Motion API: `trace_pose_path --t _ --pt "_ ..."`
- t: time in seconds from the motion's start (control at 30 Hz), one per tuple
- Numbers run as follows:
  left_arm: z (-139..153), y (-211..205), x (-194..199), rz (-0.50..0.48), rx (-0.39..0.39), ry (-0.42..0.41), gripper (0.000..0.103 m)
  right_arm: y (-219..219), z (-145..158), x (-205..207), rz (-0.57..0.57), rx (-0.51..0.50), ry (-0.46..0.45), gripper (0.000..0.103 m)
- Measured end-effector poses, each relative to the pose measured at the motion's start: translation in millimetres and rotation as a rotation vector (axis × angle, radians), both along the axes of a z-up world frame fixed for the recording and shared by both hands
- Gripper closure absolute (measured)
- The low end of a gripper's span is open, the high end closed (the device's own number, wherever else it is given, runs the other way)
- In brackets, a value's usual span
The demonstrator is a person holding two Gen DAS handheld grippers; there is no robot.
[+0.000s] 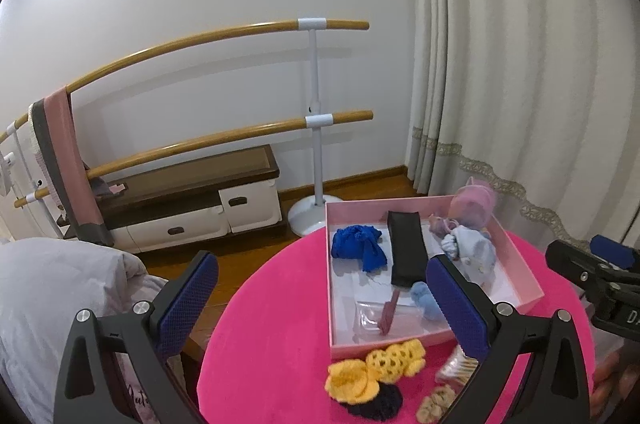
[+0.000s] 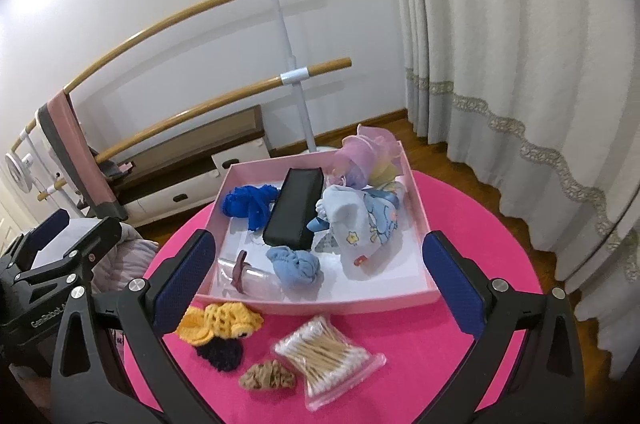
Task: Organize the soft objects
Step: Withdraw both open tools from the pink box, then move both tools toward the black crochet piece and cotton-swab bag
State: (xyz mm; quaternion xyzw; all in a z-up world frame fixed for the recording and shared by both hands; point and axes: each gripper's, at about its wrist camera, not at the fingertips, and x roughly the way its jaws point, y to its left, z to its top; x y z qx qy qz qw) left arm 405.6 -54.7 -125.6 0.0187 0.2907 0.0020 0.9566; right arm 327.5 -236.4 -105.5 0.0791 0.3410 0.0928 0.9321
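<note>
A: Where do the two grippers stand?

B: Both hang above the near side of the pink table (image 2: 480, 208), aimed down at it. The left gripper (image 1: 322, 304) has its jaws spread wide with nothing between the pads. The right gripper (image 2: 318, 288) is just as wide and just as empty.

A: And the soft things?

B: Most lie in the pink box (image 2: 416, 200) on the table. Inside it there is a blue knit piece (image 2: 248, 204) at the left, a black case (image 2: 294, 214) lying slantwise in the middle, a pale blue printed cloth (image 2: 360, 224) at the right, and a light blue scrunchie (image 2: 294, 266) near the front wall. A pink tulle bundle (image 2: 368, 148) sits at the far right corner.

A: Anything outside the box?

B: Yes, on the table just in front of it: a yellow crochet piece (image 2: 218, 324) touching a dark knit piece (image 2: 218, 352), a tan scrunchie (image 2: 266, 378), and a bag of cotton swabs (image 2: 328, 356).

A: What is behind?

B: A ballet barre (image 1: 316, 116) against the wall and a curtain (image 1: 520, 64) at the right.
</note>
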Motion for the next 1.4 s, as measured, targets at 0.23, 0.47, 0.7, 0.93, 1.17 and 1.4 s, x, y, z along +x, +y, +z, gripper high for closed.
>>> trace_pose_path --t 0.23,0.47,0.7,0.93,1.17,1.4 --pt "20.6 9.5 -45.3 0.008 -0.031 -0.020 0.000 1.0 23.5 -47.1 -0.013 -0.034 -0.080 0.000" --pt "28.4 15.3 -97.1 0.004 -0.042 -0.044 0.000 1.8 33.5 -93.6 -0.042 -0.055 -0.134 0.000" --pt "25.3 14.7 -133.6 -0.001 -0.037 -0.036 0.000 1.7 30.5 -126.8 -0.055 -0.076 -0.154 0.000" --pt "19.9 12.6 -161.6 -0.007 -0.051 0.000 0.000 -6.5 21.3 -150.7 -0.084 -0.062 -0.150 0.000" --pt "19.7 8.5 -180.5 -0.005 -0.049 0.021 0.000 -6.1 15.6 -169.0 -0.091 -0.071 -0.151 0.000" --pt "25.9 4.7 -194.7 -0.002 -0.034 0.001 0.000 1.4 14.4 -176.7 -0.069 -0.080 -0.150 0.000"
